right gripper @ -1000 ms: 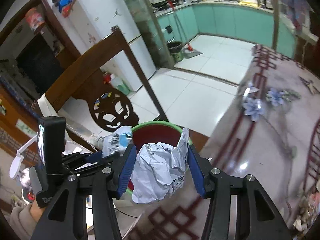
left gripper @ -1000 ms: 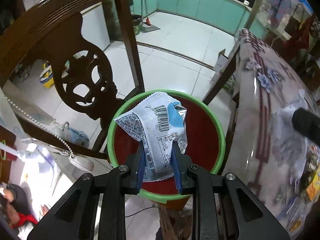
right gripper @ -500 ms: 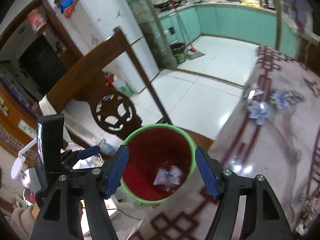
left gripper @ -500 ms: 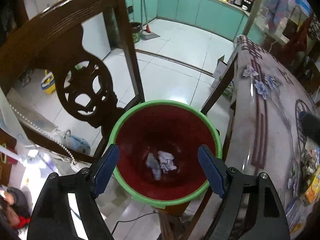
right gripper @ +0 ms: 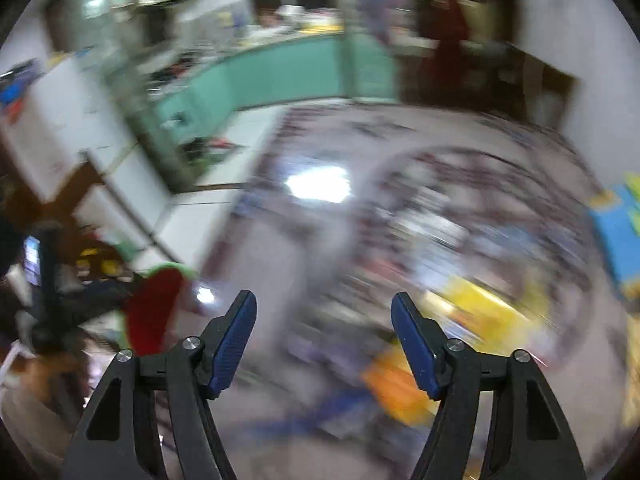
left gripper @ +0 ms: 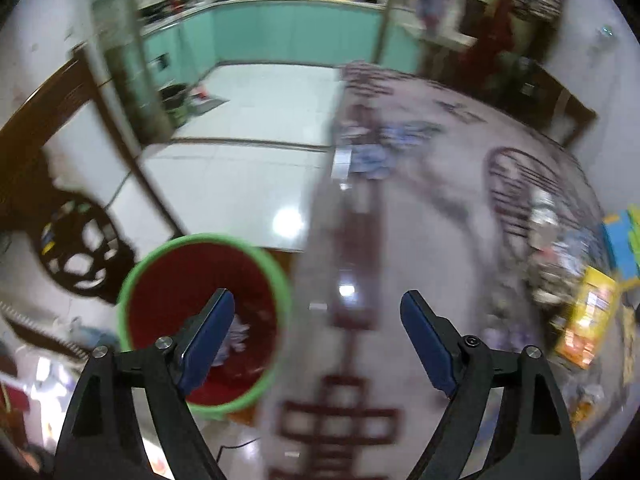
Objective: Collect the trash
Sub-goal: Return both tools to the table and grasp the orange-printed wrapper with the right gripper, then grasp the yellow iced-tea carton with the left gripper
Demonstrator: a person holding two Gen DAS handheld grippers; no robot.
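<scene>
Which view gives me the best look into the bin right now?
Left wrist: the bin shows its whole green rim and red inside, with crumpled wrappers at the bottom. Right wrist shows only a blurred red-green sliver at the left.

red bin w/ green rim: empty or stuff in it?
Not empty. In the left wrist view, pale crumpled wrappers lie at the bottom of the red bin. The blur hides how many.
</scene>
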